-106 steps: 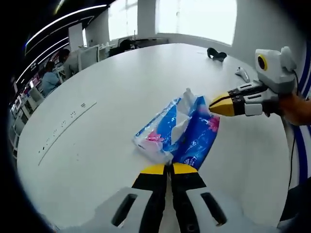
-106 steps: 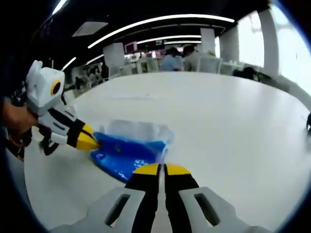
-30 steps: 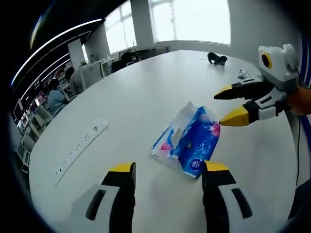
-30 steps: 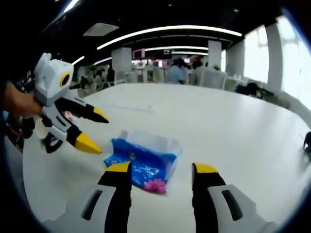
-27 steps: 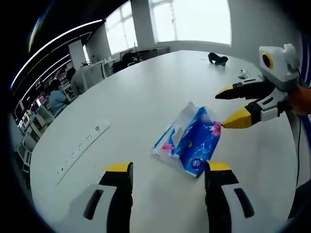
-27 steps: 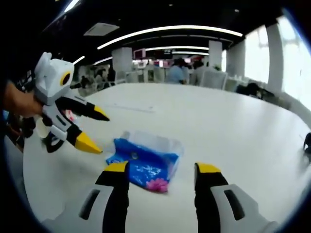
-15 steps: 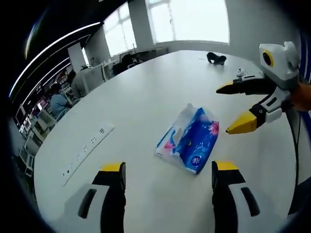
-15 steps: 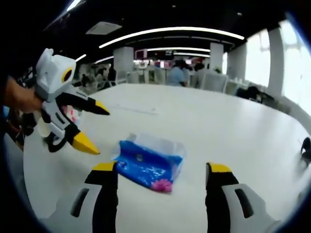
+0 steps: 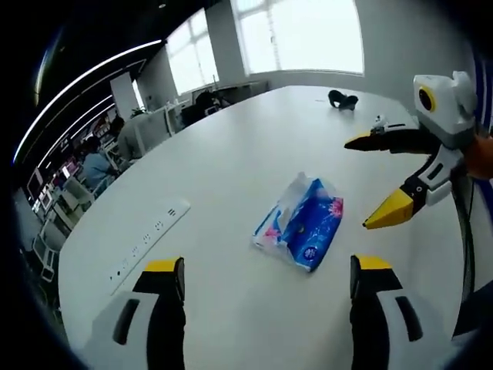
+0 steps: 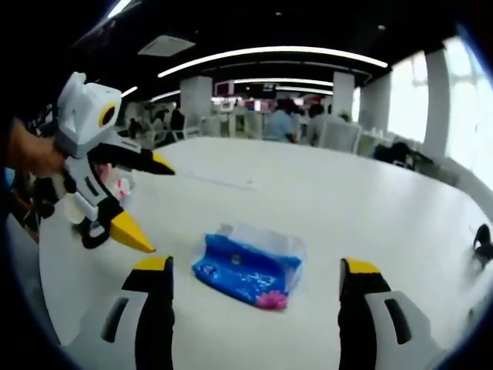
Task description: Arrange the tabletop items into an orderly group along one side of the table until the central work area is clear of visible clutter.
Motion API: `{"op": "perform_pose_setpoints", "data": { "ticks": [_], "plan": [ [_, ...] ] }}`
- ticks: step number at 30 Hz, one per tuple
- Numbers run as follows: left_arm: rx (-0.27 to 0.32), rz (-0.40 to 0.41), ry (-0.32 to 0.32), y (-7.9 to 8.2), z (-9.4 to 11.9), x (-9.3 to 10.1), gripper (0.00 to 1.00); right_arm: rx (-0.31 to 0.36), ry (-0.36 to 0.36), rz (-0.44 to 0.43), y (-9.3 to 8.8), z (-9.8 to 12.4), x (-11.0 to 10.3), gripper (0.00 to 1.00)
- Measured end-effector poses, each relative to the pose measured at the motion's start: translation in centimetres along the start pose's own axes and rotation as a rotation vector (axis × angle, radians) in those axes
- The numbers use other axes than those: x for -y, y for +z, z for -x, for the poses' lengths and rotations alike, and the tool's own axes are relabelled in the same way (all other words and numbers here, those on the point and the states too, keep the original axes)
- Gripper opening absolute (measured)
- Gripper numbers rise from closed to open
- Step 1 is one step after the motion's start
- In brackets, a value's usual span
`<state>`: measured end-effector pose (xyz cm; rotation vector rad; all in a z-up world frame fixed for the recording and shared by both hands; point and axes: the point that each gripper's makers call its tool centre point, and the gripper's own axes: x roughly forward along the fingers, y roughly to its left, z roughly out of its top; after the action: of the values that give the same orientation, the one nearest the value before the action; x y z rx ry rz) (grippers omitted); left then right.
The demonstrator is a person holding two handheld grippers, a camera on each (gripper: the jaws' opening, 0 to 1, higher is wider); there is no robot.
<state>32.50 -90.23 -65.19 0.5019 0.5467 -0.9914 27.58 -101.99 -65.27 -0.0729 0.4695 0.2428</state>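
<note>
The tissue pack (image 9: 299, 228), a blue soft pack with a loose clear end, lies flat on the white table (image 9: 231, 139) at the centre of the left gripper view and at lower centre of the right gripper view (image 10: 248, 267). It touches neither gripper.

The left gripper (image 9: 266, 274) hangs above the table with its jaws wide apart and empty, the pack just beyond the gap. The right gripper (image 10: 256, 277) is likewise spread wide and empty, the pack between and ahead of its jaws. Each gripper appears in the other's view: the right at the right edge (image 9: 383, 181), the left at the left edge (image 10: 144, 203), both with jaws parted.

Judged step: re-grasp or push the pack toward one table edge. Close on the firm blue body, not the loose clear film, which probably crumples. Slide low to keep the pack flat.

A power strip (image 9: 146, 239) lies at centre left, and small dark objects (image 9: 342, 99) rest at the upper right.
</note>
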Motion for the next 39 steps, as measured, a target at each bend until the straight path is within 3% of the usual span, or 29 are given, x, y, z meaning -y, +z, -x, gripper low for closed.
{"op": "perform_pose_setpoints", "data": {
  "ticks": [14, 39],
  "plan": [
    [0.027, -0.016, 0.002, 0.1, 2.9, -0.4, 0.99, 0.004, 0.005, -0.002, 1.2, 0.8, -2.7, 0.97],
    [0.075, -0.037, 0.023, 0.1, 8.5, -0.9, 0.99, 0.023, -0.031, 0.029, 3.4, 3.3, -6.3, 0.97]
  ]
}}
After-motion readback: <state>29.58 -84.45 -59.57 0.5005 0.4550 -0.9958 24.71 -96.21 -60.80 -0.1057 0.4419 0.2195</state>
